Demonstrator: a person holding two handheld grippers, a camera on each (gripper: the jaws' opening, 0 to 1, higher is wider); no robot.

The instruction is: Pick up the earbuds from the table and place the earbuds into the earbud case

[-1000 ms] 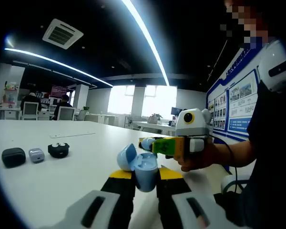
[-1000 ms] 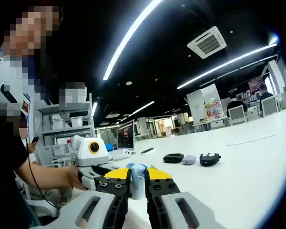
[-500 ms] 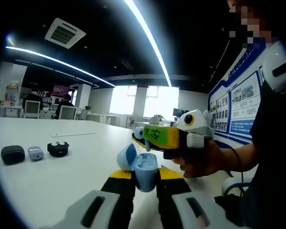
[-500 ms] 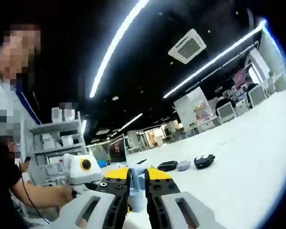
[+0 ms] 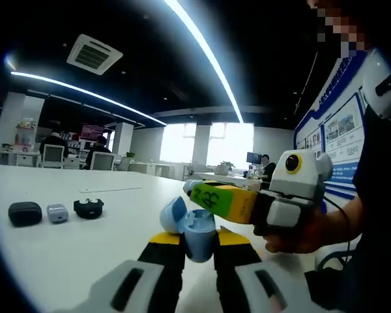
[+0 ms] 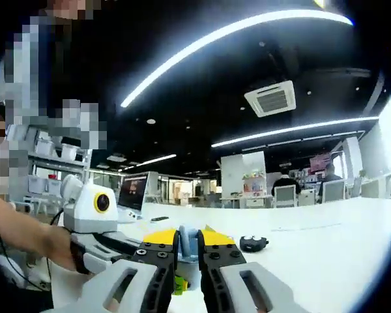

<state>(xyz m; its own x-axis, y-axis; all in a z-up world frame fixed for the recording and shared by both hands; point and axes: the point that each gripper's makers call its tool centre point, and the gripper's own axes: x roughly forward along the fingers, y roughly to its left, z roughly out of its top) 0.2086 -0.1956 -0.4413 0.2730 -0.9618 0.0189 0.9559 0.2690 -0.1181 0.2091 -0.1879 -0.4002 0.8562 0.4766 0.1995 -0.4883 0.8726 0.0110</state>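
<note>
My left gripper [image 5: 199, 238] is shut on a light-blue earbud case [image 5: 197, 228], whose lid stands open at the left. My right gripper [image 5: 194, 190] reaches in from the right, green and yellow, with its tip just above the open case. A small pale-blue earbud [image 5: 189, 187] sits at that tip. In the right gripper view the yellow-tipped jaws of my right gripper [image 6: 188, 240] stand close together with light blue [image 6: 188, 246] between them. I cannot tell whether that is earbud or case. The left gripper's body [image 6: 94, 208] is at the left, held by a hand.
On the white table [image 5: 85, 248] at the left lie a black case [image 5: 25, 213], a grey-blue case [image 5: 57, 212] and an open black case [image 5: 88, 208]. The open black case [image 6: 253, 243] lies beyond my right jaws. A person's arm [image 5: 371, 195] is at the right.
The right gripper's tip has risen from behind the case and now sits just over its opening. Its body has come closer to the left camera. The case stays held.
</note>
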